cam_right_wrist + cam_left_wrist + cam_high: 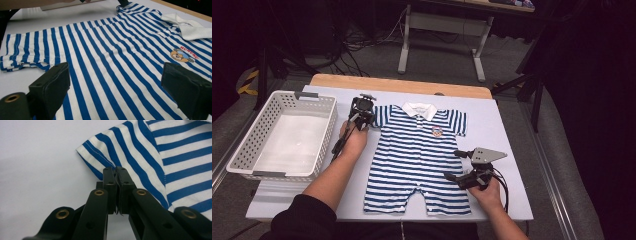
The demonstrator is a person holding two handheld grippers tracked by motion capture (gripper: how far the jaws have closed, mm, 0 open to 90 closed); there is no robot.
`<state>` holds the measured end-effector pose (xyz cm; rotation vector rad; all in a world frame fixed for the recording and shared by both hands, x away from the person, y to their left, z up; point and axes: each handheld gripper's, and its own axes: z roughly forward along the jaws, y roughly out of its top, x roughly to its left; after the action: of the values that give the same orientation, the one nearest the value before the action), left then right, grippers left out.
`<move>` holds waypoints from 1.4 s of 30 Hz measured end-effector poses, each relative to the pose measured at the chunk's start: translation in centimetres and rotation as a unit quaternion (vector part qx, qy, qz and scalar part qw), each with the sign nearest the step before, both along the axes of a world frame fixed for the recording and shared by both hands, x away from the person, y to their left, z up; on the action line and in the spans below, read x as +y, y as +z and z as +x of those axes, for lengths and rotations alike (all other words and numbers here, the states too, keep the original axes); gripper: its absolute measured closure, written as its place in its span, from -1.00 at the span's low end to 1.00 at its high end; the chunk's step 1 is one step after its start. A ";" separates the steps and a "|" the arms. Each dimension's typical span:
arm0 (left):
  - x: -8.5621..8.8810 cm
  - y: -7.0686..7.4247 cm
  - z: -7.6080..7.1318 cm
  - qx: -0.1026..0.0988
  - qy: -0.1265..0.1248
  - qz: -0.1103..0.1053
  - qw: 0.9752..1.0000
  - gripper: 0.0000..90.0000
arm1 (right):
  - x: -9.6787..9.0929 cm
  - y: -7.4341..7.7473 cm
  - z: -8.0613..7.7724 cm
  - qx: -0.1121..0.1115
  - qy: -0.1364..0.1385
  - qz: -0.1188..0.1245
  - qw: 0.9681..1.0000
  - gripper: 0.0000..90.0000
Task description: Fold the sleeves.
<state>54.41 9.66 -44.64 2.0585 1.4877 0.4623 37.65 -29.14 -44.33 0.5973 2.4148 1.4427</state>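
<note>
Garment: blue-and-white striped cotton baby romper [417, 160] lies flat mid-table, white collar at 12 o'clock.
Left gripper [116, 170]: jaws together, clamped on the sleeve hem [95, 170].
Right gripper [115, 85]: jaws wide apart over the romper's side, gripping nothing.
Risk: the thin hem could slip out if pulled, bunching the cloth.
Hidden: how much fabric sits between the pads, probably only the edge.
Basket: white plastic basket [242, 150] at 9 o'clock.

My romper [418, 157] lies flat at the middle of the tabletop [507, 130], collar at the far side. The basket [287, 135] sits to its left. My left gripper [362, 114] is at its left sleeve, my right gripper [462, 172] over its right edge.
</note>
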 end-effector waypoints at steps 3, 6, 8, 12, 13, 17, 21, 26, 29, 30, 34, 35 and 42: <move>0.1 0.0 0.0 -0.002 0.002 0.009 1.000 0.95 | 0.1 0.0 0.0 0.000 0.001 -0.001 1.000 -0.79; 0.1 0.0 0.0 -0.003 0.004 0.003 1.000 0.95 | 0.1 0.0 -0.1 -0.002 0.001 -0.002 1.000 -0.79; 0.1 0.2 0.0 -0.008 0.005 -0.003 1.000 0.95 | 0.1 0.0 0.0 -0.002 0.002 -0.003 1.000 -0.79; -0.5 1.1 -0.5 -0.034 -0.005 -0.017 0.999 0.95 | 0.1 0.0 -0.1 -0.002 0.001 -0.004 1.000 -0.79; -0.6 1.4 -0.7 -0.042 -0.008 -0.020 0.999 0.95 | 0.1 0.0 -0.1 -0.002 0.002 -0.004 1.000 -0.79; -1.7 2.2 -1.2 -0.061 -0.029 -0.032 0.997 0.95 | 0.1 0.0 -0.1 -0.002 0.002 -0.005 1.000 -0.79; -3.1 2.3 -1.1 -0.060 -0.053 -0.038 0.996 0.95 | 0.1 0.0 -0.1 -0.003 0.002 -0.005 1.000 -0.79; -4.7 1.8 -0.9 -0.054 -0.075 -0.039 0.995 0.94 | 0.1 0.0 -0.1 -0.002 0.002 -0.004 1.000 -0.79; -4.8 1.4 -0.7 -0.036 -0.078 -0.069 0.994 0.86 | 0.1 0.0 -0.1 -0.002 0.002 -0.004 1.000 -0.79; -4.7 1.4 -0.7 -0.031 -0.080 -0.083 0.993 0.78 | 0.1 0.0 -0.1 -0.002 0.002 -0.003 1.000 -0.79; -3.8 2.0 -1.6 -0.043 -0.092 -0.112 0.988 0.61 | 0.2 0.0 -0.1 0.000 0.003 -0.006 1.000 -0.79; -3.5 2.2 -2.1 -0.050 -0.089 -0.118 0.988 0.61 | 0.2 0.0 -0.1 0.000 0.003 -0.007 1.000 -0.79; -3.1 1.1 -2.5 -0.025 -0.078 -0.074 0.994 0.63 | 0.2 -0.1 -0.1 0.001 0.000 -0.010 1.000 -0.79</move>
<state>51.91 6.58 -43.51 2.0135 1.2804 0.3295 37.52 -28.92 -44.38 0.5949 2.4262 1.4177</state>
